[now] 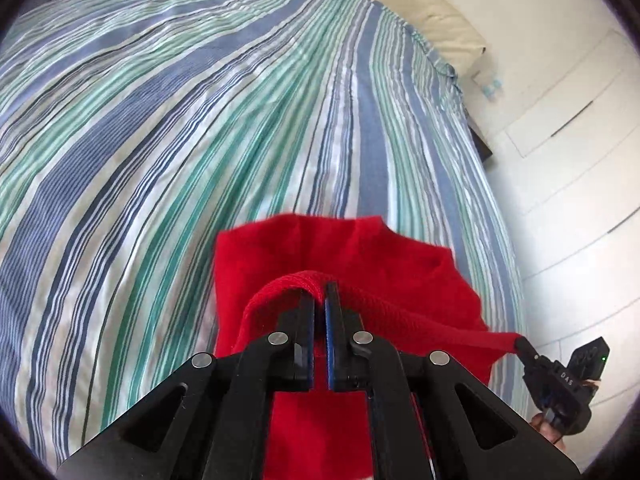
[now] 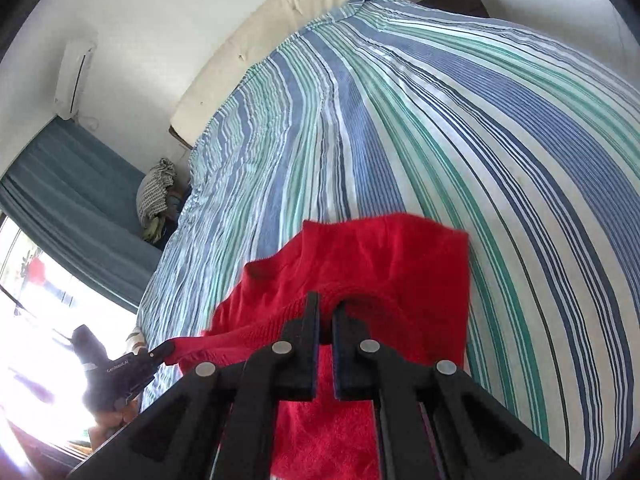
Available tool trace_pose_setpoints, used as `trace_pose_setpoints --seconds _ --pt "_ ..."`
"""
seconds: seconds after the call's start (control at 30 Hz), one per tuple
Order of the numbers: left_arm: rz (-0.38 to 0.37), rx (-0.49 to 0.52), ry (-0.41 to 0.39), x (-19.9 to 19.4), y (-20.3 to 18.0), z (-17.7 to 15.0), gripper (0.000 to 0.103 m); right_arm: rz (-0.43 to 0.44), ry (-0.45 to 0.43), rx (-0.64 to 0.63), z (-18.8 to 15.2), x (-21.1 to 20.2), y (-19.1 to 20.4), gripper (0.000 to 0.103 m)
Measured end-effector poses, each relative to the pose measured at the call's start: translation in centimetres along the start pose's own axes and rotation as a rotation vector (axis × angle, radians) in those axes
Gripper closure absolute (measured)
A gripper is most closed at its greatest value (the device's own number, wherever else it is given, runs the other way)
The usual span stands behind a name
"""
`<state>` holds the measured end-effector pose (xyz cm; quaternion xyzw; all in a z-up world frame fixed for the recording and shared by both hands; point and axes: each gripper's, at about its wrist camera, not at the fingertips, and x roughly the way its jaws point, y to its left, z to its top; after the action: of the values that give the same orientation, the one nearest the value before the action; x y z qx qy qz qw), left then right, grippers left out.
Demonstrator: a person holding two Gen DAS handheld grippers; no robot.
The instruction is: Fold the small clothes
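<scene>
A small red knitted garment (image 1: 320, 248) hangs over the striped bed, held up by its ribbed hem (image 1: 432, 320). My left gripper (image 1: 321, 289) is shut on one end of that hem. At the lower right of the left wrist view, my right gripper (image 1: 522, 345) pinches the other end, so the hem is stretched between the two. In the right wrist view the right gripper (image 2: 326, 305) is shut on the ribbed edge of the red garment (image 2: 384, 256), and the left gripper (image 2: 170, 350) clamps the far end at lower left. The cloth below the jaws is mostly hidden.
A bed with a blue, green and white striped sheet (image 1: 200, 120) fills both views. A cream headboard (image 2: 280, 12) lies at its far end. White cabinets (image 1: 568, 120) stand to one side. A teal curtain (image 2: 72, 184), a clothes pile (image 2: 154, 192) and a bright window (image 2: 40, 300) are on the other.
</scene>
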<state>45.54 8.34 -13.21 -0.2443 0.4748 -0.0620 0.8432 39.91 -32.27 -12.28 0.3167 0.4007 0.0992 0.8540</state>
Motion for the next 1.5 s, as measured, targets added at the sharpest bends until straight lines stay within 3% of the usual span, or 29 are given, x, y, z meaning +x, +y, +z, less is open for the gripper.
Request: trace_pose_setpoints --seconds 0.07,0.13,0.2,0.23,0.27,0.3,0.33,0.4,0.53,0.6,0.63,0.7,0.73,0.8,0.87,0.93,1.0,1.23,1.4,1.5 --pt "0.044 0.003 -0.009 2.3 0.5 1.8 0.099 0.004 -0.002 0.029 1.9 3.0 -0.9 0.098" --pt "0.09 0.001 0.032 4.8 1.0 2.8 0.092 0.007 -0.003 0.068 2.9 5.6 -1.9 0.096" --pt "0.134 -0.012 0.074 5.8 1.9 3.2 0.084 -0.046 0.013 0.099 3.7 7.5 -2.9 0.081" --pt "0.153 -0.014 0.058 5.4 2.3 3.4 0.069 -0.066 0.001 0.106 3.8 7.5 -3.2 0.061" --pt "0.168 -0.011 0.024 4.3 2.6 3.6 0.059 -0.065 -0.028 0.108 4.0 6.8 -3.4 0.059" --pt "0.183 -0.004 -0.019 2.9 3.1 3.5 0.04 -0.054 -0.055 0.09 4.0 5.8 -3.2 0.059" --pt "0.2 0.008 -0.064 1.4 3.4 3.3 0.03 -0.049 -0.071 0.054 3.9 4.7 -2.7 0.059" --pt "0.22 0.033 -0.133 -1.6 3.9 1.9 0.029 -0.041 -0.065 -0.066 2.9 3.0 -0.8 0.059" --pt "0.102 0.133 -0.095 -3.6 3.2 -3.5 0.024 0.058 0.081 -0.288 -2.8 2.0 2.8 0.059" --pt "0.143 0.223 -0.036 -2.2 2.7 -6.7 0.02 0.022 0.155 -0.392 -6.6 2.1 3.0 0.058" --pt "0.192 0.252 0.003 -0.8 2.9 -7.8 0.02 -0.041 0.184 -0.43 -8.1 2.5 2.3 0.058" --pt "0.267 0.231 0.088 1.7 4.3 -8.6 0.02 -0.16 0.222 -0.395 -10.1 2.7 -0.7 0.061" --pt "0.255 0.202 0.077 1.2 4.9 -8.8 0.02 -0.16 0.207 -0.355 -10.3 1.6 -1.5 0.066" --pt "0.249 0.161 0.025 -1.6 5.1 -9.2 0.021 -0.174 0.139 -0.325 -10.7 -1.9 -1.2 0.063" --pt "0.214 0.161 -0.006 -4.6 4.8 -10.4 0.019 -0.159 0.073 -0.366 -11.5 -5.2 0.0 0.044" --pt "0.184 0.183 -0.024 -7.3 4.3 -12.7 0.014 -0.173 0.026 -0.412 -13.5 -7.9 1.0 0.034" --pt "0.176 0.225 -0.034 -9.5 4.1 -16.0 0.012 -0.196 0.025 -0.437 -15.6 -9.2 1.1 0.033" --pt "0.256 0.327 -0.023 -11.7 5.1 -25.7 0.012 -0.327 0.063 -0.389 -23.0 -11.0 -1.4 0.033" --pt "0.327 0.353 -0.015 -10.2 6.6 -27.3 0.012 -0.375 0.035 -0.332 -25.4 -11.6 -2.5 0.027" --pt "0.347 0.38 -0.028 -9.6 6.7 -27.7 0.006 -0.391 0.047 -0.359 -25.8 -10.8 -2.3 0.02"
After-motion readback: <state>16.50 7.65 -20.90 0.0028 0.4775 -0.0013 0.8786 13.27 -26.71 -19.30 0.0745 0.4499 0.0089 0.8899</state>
